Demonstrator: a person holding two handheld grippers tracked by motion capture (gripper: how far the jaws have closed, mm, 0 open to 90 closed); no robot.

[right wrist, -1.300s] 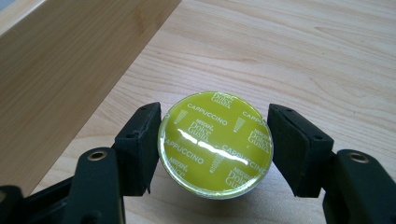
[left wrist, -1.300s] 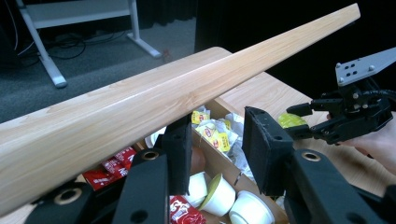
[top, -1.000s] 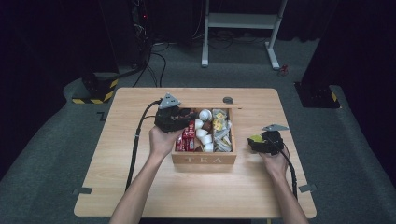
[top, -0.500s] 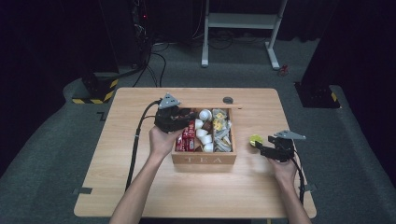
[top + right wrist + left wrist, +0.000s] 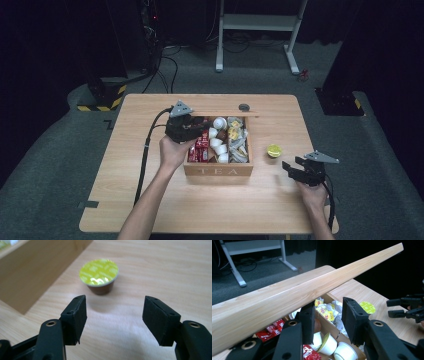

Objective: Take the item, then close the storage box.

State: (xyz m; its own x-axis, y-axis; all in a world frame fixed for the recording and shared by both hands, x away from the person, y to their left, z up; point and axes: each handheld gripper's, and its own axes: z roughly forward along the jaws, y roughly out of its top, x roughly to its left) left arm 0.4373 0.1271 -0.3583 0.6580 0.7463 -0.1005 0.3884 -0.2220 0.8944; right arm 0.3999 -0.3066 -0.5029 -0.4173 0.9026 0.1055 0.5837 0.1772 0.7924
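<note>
1. A small coffee capsule (image 5: 273, 150) stood upright on the light wooden tabletop (image 5: 150, 180), just to the right of the wooden box (image 5: 218, 170) stamped "TEA" and apart from its side wall.
2. The capsule (image 5: 99, 275) showed a round, yellow-green foil lid with a faint pale pattern and a spot of glare, over a dark brown cup that narrowed toward the base.
3. Your right claw (image 5: 295, 169) hovered near the tabletop's right edge, nearer you than the capsule and clear of it.
4. In the right gripper view that claw (image 5: 115, 315) stood wide, its two black padded jaws well apart with bare wood between them and the capsule just beyond the tips.
5. Your left claw (image 5: 199, 125) was at the box's far-left corner, your left hand (image 5: 172, 150) beside the box wall.
6. In the left gripper view the left claw (image 5: 328, 317) was parted to a moderate gap with nothing between the pads; the box's raised wooden lid (image 5: 294, 287) ran across just above and behind its left jaw, and you could not tell whether the two touched.
7. Inside the box lay red sachets (image 5: 200, 149) at left, white cups (image 5: 219, 144) in the middle, and yellow-and-white tea packets (image 5: 237, 140) at right.
8. A small dark round object (image 5: 244, 107) sat on the tabletop beyond the box.
</note>
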